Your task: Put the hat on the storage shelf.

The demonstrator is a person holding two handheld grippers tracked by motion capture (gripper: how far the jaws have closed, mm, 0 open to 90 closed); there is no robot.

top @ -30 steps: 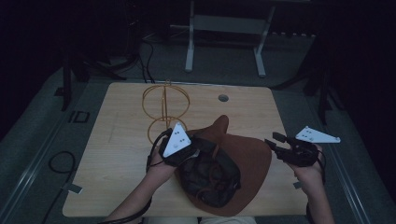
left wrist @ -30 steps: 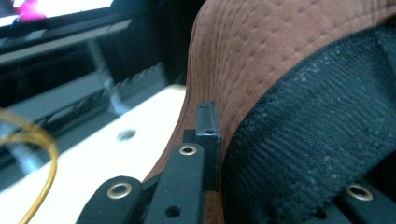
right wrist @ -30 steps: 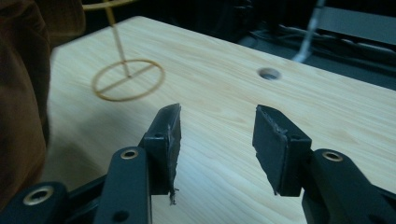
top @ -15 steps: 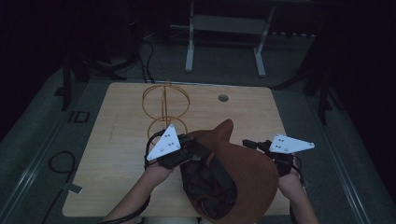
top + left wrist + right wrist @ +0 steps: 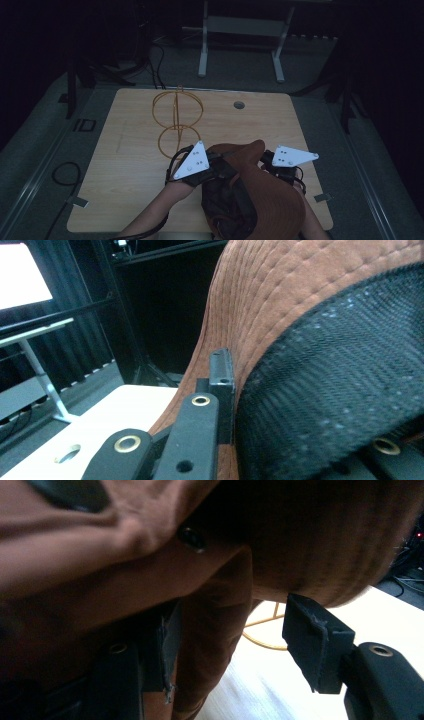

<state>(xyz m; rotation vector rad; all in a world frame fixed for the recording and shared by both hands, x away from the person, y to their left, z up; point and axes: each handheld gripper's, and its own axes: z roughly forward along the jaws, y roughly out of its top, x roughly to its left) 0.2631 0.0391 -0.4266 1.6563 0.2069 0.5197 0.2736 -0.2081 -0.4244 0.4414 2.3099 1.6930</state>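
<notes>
Dim table (image 5: 125, 165), unlabelled brown hat (image 5: 272, 200)

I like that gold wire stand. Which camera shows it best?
The high view: the whole gold wire stand stands upright on the table. The right gripper view catches a bit of its ring behind the brown hat.

In the high view the brown hat (image 5: 272, 195) runs off the bottom edge and hides the fingertips of the right gripper (image 5: 267, 161). In the right gripper view the hat covers that gripper's left jaw and most of the wire stand (image 5: 265, 630). The left gripper view cuts the hat at top and right.
</notes>
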